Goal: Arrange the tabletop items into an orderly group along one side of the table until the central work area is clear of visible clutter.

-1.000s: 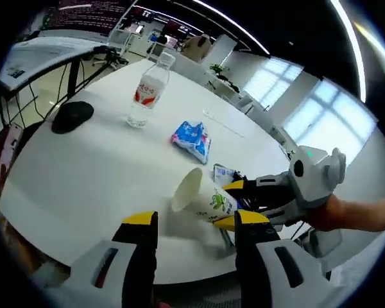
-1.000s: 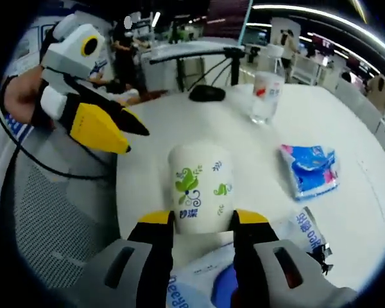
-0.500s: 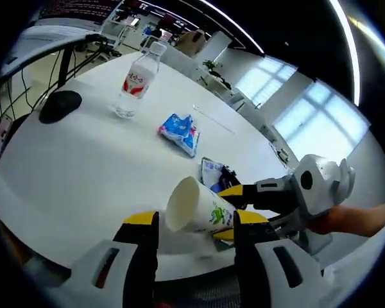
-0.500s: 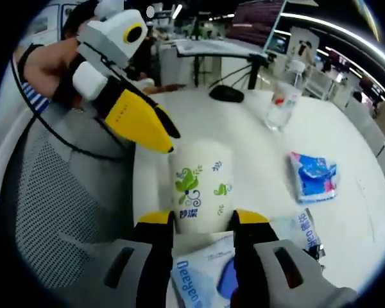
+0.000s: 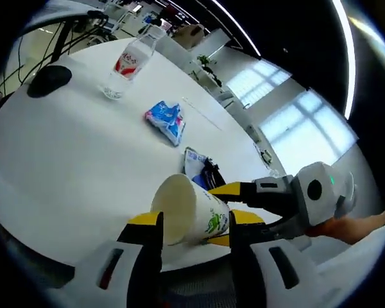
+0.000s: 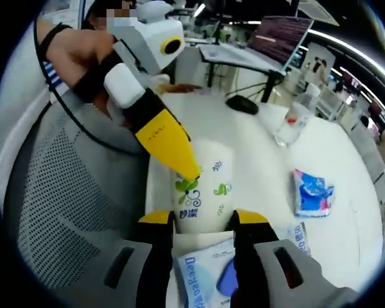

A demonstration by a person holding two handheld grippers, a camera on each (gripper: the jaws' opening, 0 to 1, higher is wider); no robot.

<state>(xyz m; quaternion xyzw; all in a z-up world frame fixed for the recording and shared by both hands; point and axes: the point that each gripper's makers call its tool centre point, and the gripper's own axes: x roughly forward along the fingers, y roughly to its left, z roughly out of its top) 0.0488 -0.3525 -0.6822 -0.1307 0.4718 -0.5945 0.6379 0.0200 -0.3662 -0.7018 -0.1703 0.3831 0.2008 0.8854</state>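
Observation:
A white paper cup [image 6: 202, 183] with green leaf prints is held by its base in my right gripper [image 6: 203, 218], which is shut on it. In the left gripper view the cup [image 5: 183, 208] lies sideways, its open mouth toward me, between the jaws of my open left gripper [image 5: 194, 221]. My right gripper [image 5: 215, 215] comes in from the right there, pinching the cup's base. In the right gripper view a yellow finger [image 6: 160, 138] of the left gripper touches the cup's far rim. The cup hangs at the table's near edge.
On the white round table [image 5: 70, 147] stand a water bottle [image 5: 125, 61], a black mouse [image 5: 48, 80], a blue tissue pack [image 5: 167, 119] and a wipes packet [image 5: 196, 163]. A grey mesh chair [image 6: 70, 205] is beside the table. The wipes packet [image 6: 199, 276] lies under my right gripper.
My left gripper has come closer to the cup, whose mouth now sits between its jaws. The right gripper keeps its hold on the cup.

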